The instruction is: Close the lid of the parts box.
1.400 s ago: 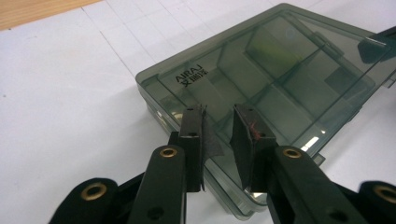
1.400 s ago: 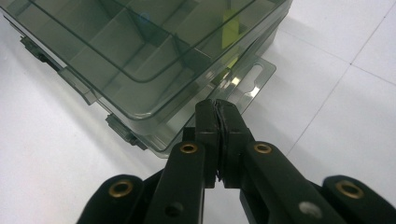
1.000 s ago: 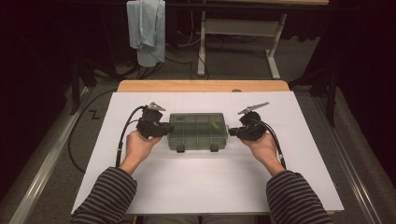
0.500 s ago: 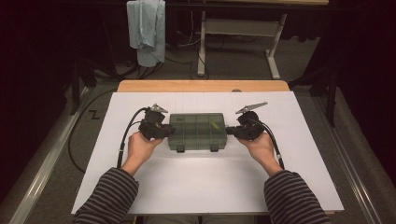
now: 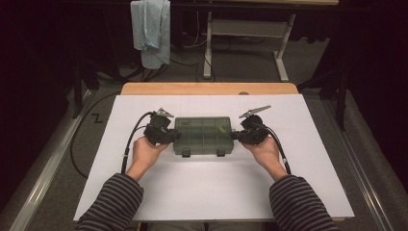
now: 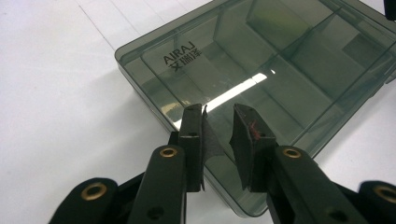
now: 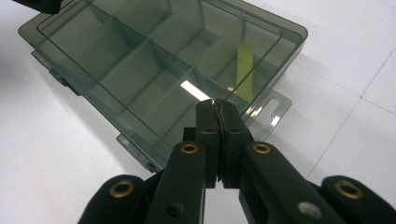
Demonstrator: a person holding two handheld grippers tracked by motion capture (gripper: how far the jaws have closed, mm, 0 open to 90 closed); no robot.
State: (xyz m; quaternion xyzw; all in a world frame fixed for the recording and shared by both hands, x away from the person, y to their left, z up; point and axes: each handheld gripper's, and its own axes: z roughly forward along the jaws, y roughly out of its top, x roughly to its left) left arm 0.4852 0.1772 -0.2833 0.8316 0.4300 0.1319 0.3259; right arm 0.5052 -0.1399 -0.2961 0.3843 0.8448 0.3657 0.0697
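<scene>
A smoky clear plastic box (image 5: 203, 136) with inner dividers is being flanked by both grippers on the white counter (image 5: 211, 192). The box is lying flat, lid down and latches toward the person, directly between the two sets of jaws.

The left gripper (image 6: 219, 135) is being held at the box's left end, its jaws standing narrowly apart with a gap between the pads; the box edge is lying just ahead of and under them, and no squeeze on it can be made out. The right gripper (image 7: 217, 122) is being held at the opposite end, its jaws pressed fully together on nothing, their tips lying over the box's end wall near its hanging tab (image 7: 270, 115). A yellow-green slip (image 7: 244, 56) is lying in the compartment just beyond those closed jaws.

Compared with the earlier frames, little is being changed: the box is lying where it was, and the right hand is being edged only slightly. The box is judged to be steadied from both ends, perhaps before being opened or lifted.
</scene>
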